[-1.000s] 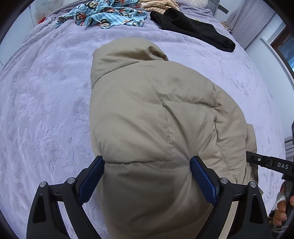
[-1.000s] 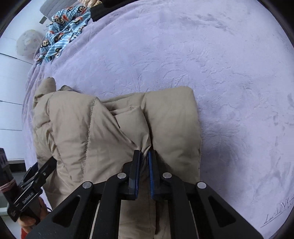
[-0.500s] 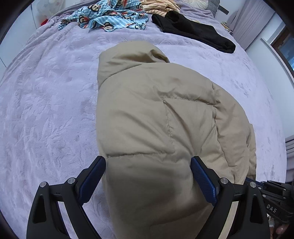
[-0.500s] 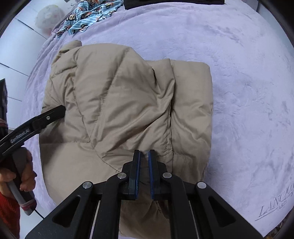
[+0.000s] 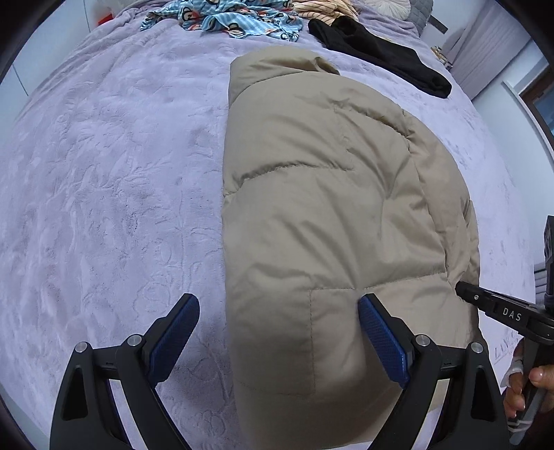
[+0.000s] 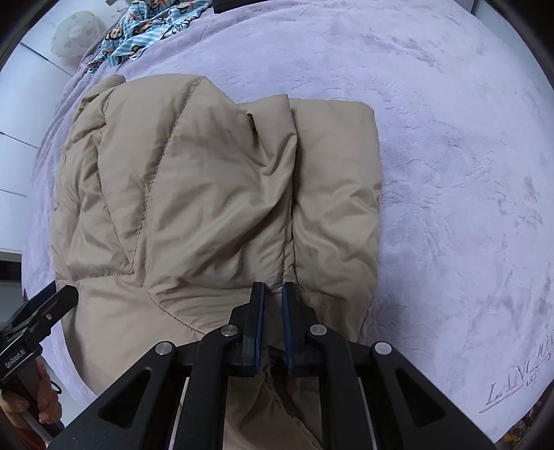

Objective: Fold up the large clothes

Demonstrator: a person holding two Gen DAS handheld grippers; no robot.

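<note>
Lavender plush bedspread (image 5: 104, 180) covers the bed, with a cartoon-print cloth (image 5: 239, 20) and a black garment (image 5: 377, 52) heaped at its far end. On it lies the tan puffer jacket (image 5: 329, 214), folded. The left gripper (image 5: 278, 337) hovers low over the jacket's near edge, jaws spread wide, holding nothing. The right gripper (image 6: 273, 323) has its jaws nearly together, pinching a jacket fold.

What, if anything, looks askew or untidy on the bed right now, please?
The jacket is not folded flat: in the right wrist view its fabric is bunched into deep creases running up from the right gripper, which is shut on a pinch of it. Beyond it, a blue garment and a black garment lie crumpled on the bedspread.
</note>
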